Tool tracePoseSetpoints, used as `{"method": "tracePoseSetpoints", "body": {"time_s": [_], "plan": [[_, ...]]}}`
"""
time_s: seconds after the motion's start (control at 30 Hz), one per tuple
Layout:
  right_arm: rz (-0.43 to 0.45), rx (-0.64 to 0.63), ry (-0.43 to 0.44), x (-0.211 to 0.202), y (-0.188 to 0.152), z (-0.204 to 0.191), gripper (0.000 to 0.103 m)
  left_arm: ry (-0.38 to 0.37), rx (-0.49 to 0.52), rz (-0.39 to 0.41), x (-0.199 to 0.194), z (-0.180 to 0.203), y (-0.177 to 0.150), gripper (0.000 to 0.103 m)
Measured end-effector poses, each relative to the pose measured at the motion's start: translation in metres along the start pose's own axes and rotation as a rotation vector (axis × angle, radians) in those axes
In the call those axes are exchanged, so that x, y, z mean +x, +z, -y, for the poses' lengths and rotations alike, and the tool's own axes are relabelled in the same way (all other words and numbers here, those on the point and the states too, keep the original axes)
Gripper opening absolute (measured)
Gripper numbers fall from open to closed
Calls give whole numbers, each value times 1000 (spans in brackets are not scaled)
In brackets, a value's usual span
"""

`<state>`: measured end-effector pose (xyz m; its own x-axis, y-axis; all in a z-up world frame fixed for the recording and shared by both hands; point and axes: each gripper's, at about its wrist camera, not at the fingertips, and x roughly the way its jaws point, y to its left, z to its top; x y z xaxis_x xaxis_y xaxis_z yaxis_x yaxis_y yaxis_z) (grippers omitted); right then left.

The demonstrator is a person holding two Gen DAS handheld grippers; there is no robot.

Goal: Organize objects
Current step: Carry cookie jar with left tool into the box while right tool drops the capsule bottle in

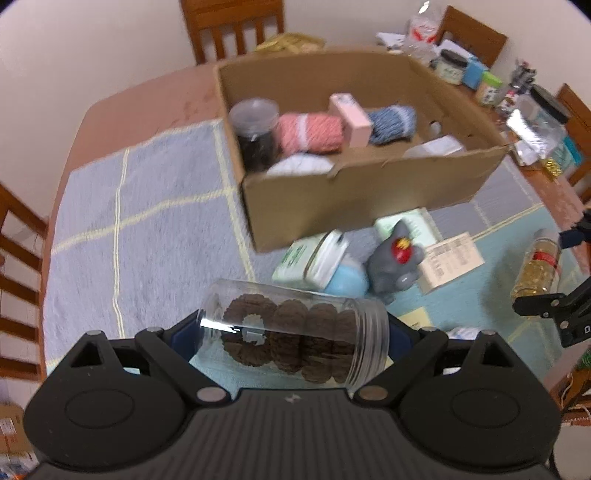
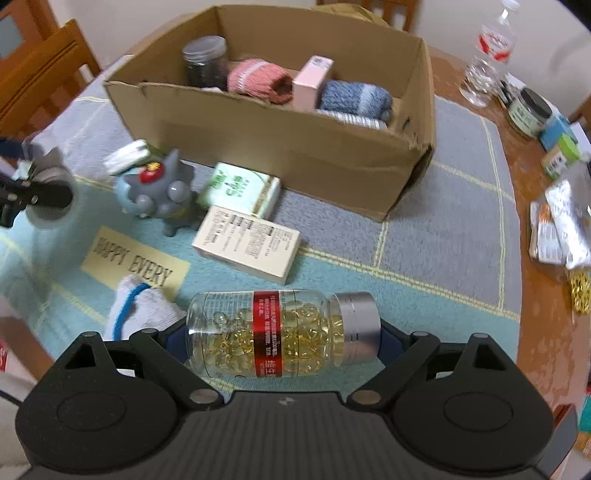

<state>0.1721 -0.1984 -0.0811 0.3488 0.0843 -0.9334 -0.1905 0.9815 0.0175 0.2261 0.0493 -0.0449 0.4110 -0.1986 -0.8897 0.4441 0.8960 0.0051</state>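
My left gripper (image 1: 293, 334) is shut on a clear jar of brown cookies (image 1: 295, 334), held sideways above the mat. My right gripper (image 2: 282, 336) is shut on a clear bottle of yellow capsules (image 2: 280, 334) with a red label and silver cap, also sideways. The capsule bottle also shows in the left wrist view (image 1: 535, 271). A cardboard box (image 1: 369, 188) stands ahead, and also in the right wrist view (image 2: 280, 147); it holds a dark jar (image 1: 255, 133), pink yarn (image 1: 310, 133), a pink box (image 1: 351, 118) and blue yarn (image 1: 391, 123).
On the blue mat (image 2: 443, 236) lie a grey toy (image 2: 159, 192), a green-white box (image 2: 240, 190), a white printed box (image 2: 247, 245), a white cloth (image 2: 140, 310) and a yellow card (image 2: 133, 264). Bottles, jars and packets crowd the table's right edge (image 2: 546, 306). Wooden chairs (image 1: 236, 26) surround it.
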Motion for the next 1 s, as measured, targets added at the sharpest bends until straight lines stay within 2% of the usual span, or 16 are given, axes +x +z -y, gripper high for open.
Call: {"method": "tracePoseSetpoints", "body": {"time_s": [0.1,0.3,0.53,0.67,0.7,0.83,1.0], "plan": [[15,-29,11,-15,5,0,96,-2,22,42,-14,9,14,94],[85,-71,17,-43,22,2,96,-51,58,135,-32,27,52,94],[158,-86,-4,-67,47,17,96,-69,95,216,-27,53,100,94],[184,-80,-20,-72,59,26,96,-70,71,269,-20,62,125,95],[192,-77,-21,-73,62,28,96,-78,59,278,-18,62,130,98],[217,-75,-34,-78,75,37,96,-46,18,283,-11,60,138,100],[244,-71,-43,-83,89,46,96,-49,-17,247,-3,50,126,101]]}}
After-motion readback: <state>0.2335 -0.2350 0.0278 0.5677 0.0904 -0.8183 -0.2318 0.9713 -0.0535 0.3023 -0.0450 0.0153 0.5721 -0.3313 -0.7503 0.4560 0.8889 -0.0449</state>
